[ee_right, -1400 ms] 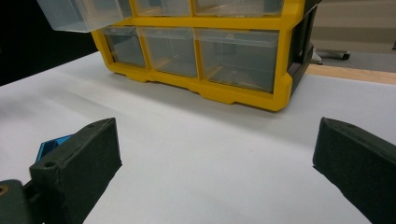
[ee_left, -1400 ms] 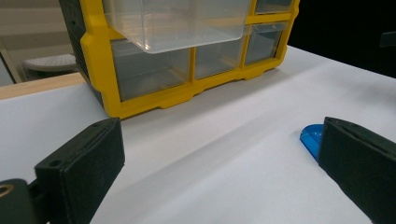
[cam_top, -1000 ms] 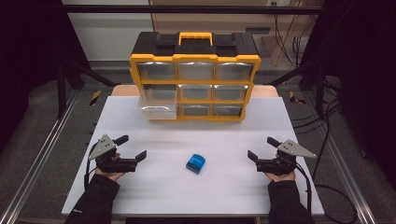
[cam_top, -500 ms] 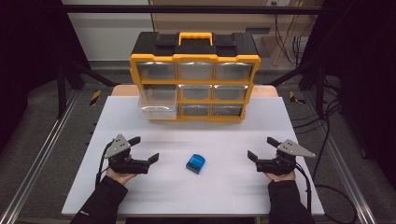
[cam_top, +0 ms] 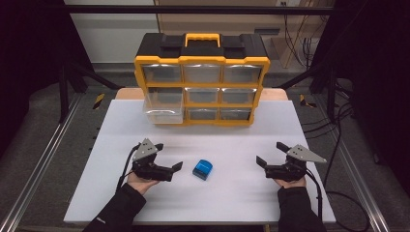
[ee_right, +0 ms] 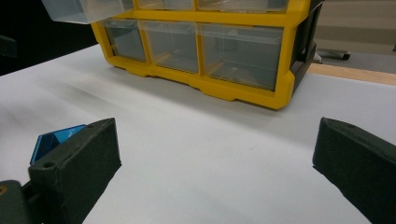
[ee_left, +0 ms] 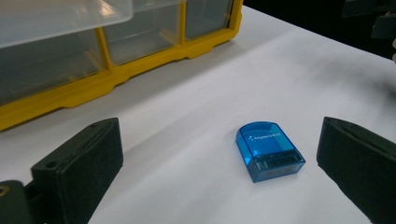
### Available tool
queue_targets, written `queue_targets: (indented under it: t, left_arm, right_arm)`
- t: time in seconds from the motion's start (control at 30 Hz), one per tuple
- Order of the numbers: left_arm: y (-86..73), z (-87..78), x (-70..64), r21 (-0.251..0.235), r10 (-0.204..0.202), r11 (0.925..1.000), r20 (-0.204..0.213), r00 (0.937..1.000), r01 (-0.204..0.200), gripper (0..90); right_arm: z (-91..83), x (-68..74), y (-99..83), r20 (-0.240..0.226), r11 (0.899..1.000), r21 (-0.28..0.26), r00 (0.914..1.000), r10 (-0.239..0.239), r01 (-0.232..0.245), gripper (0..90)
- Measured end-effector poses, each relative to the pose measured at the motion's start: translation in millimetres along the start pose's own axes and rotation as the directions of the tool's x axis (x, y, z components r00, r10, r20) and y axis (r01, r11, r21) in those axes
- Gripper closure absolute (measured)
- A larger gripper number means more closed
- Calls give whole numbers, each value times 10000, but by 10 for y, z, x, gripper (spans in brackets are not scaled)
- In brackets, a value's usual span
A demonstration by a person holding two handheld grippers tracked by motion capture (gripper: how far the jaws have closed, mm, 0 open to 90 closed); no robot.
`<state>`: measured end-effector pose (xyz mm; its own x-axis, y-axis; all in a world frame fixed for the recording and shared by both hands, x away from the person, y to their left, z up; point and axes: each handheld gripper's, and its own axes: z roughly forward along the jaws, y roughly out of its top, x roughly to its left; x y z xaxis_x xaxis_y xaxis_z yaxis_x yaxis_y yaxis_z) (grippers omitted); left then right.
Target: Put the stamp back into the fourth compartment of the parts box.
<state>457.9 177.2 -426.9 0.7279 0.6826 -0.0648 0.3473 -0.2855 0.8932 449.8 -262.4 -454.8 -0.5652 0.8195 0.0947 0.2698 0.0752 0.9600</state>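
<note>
Left gripper (cam_top: 170, 161), jaws apart, near blue plastic case (ee_left: 270, 151); white lettering on lid too small to read. Right gripper (cam_top: 269, 154) jaws apart, well aside.

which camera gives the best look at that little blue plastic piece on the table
The left gripper view: the blue piece lies close, whole, between the open jaws, faint print on top. The high view shows it small, between the left gripper and right gripper. The right gripper view catches one corner behind a jaw.
</note>
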Motion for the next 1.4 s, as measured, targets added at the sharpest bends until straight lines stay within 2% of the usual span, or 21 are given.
queue_targets:
  t: [0.23,0.47,0.83,1.03,1.27,1.33,1.4]
  left_arm:
    - [59,203,-126,376,62,9993,120,9999,-66,0]
    - [95,406,-276,878,372,9954,180,9991,-387,0]
    - [72,626,-377,1528,224,9879,343,9992,-274,3]
    - [13,750,-432,2123,189,9769,355,9992,-260,14]
    - [-58,866,-474,2906,133,9567,227,9997,-193,47]
    - [-70,889,-484,3061,-2,9520,138,9999,-40,63]
    - [-78,901,-485,3171,-188,9483,220,9996,109,95]
  right_arm:
    - [-4,0,2,-2,10000,-11,10000,-2,2,11]
    - [-5,4,4,-30,10000,-44,10000,4,-4,10]
    - [-3,-1,4,-26,10000,-17,10000,42,-42,9]
    - [1,9,2,-62,10000,-21,10000,2,-2,9]
    - [3,-1,3,-27,10000,20,10000,46,-46,8]
    - [1,1,4,-25,10000,38,10000,53,-53,9]
    - [5,1,1,-43,10000,65,10000,7,-7,8]
